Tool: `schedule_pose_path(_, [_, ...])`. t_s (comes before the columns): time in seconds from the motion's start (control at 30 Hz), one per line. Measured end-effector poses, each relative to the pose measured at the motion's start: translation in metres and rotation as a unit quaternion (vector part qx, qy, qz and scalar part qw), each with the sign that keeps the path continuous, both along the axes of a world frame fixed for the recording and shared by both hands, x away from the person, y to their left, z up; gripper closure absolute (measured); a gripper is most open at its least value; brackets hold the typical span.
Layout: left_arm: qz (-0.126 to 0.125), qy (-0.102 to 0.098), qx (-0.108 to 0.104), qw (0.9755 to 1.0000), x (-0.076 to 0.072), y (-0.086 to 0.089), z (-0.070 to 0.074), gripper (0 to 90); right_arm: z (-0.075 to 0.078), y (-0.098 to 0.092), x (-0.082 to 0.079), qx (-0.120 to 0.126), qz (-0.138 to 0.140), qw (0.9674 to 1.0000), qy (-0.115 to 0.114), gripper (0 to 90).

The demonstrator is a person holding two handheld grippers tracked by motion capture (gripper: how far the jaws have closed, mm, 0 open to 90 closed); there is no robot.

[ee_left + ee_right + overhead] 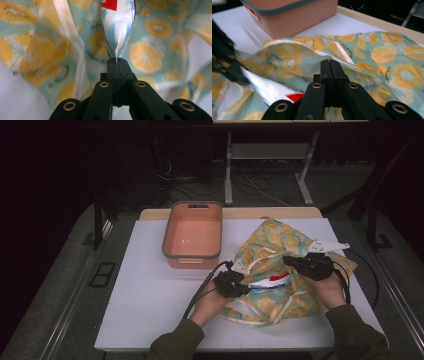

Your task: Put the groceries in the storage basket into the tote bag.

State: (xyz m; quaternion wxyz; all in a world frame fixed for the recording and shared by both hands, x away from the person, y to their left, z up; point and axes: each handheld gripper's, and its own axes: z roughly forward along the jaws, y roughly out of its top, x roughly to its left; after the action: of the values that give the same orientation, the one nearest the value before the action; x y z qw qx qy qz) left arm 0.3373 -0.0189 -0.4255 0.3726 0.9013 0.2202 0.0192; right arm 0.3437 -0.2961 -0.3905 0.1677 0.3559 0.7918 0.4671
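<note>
A cloth bag (272,240) printed with orange and kiwi slices lies crumpled on the right half of the white table (150,295). My left gripper (246,284) is shut on the flat crimped end of a white, blue and red tube (270,281), which lies across the bag's opening. In the left gripper view the jaws (117,60) pinch the tube's (117,25) tail over the bag (147,55). My right gripper (292,261) is shut on a fold of the bag's upper edge; in the right gripper view its jaws (329,61) hold that cloth (387,55) raised, with the tube (269,90) below.
A salmon-pink bin with a grey rim (192,232) stands on the table behind my left gripper, and nothing shows inside it. The bin (292,17) is close beyond the bag. White straps of the bag trail toward the table's front edge. Cables run back from both grippers.
</note>
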Motion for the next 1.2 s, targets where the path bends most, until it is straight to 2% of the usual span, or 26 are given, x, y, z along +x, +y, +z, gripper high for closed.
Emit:
schedule_pose_path(0.23, [0.020, -0.014, 0.002, 0.9997, 0.022, -0.022, -0.002, 89.7, 0.002, 0.001, -0.001, 0.002, 0.004, 1.0000, -0.004, 89.8])
schedule_pose_path(0.43, [0.035, -0.015, 0.003, 0.9993, 0.044, -0.041, -0.003, 89.6, 0.001, -0.001, -0.001, 0.002, 0.003, 1.0000, -0.002, 89.7])
schedule_pose_path(0.5, [0.041, -0.018, 0.010, 0.9989, 0.049, -0.047, -0.004, 89.5, 0.001, -0.001, -0.001, 0.002, 0.003, 1.0000, -0.001, 89.7])
schedule_pose_path(0.63, [0.050, -0.020, 0.003, 0.9985, 0.055, -0.052, -0.006, 85.7, 0.000, -0.001, -0.001, 0.001, 0.004, 1.0000, -0.002, 89.7])
schedule_pose_path(0.77, [0.048, -0.022, -0.022, 0.9984, 0.049, -0.038, 0.005, 71.4, 0.001, -0.004, -0.003, 0.003, 0.005, 1.0000, -0.001, 89.7])
schedule_pose_path(0.87, [0.045, -0.034, -0.035, 0.9978, 0.037, -0.021, 0.016, 62.5, 0.001, -0.004, -0.004, 0.003, 0.007, 1.0000, -0.001, 89.7])
schedule_pose_path(1.0, [0.043, -0.048, -0.042, 0.9970, 0.018, 0.005, 0.027, 56.5, 0.004, -0.002, -0.008, 0.003, 0.014, 0.9999, -0.003, 89.7])
schedule_pose_path(1.2, [0.049, -0.053, -0.043, 0.9965, -0.004, 0.043, 0.030, 52.0, 0.006, 0.007, -0.018, -0.005, 0.035, 0.9994, -0.001, 89.7])
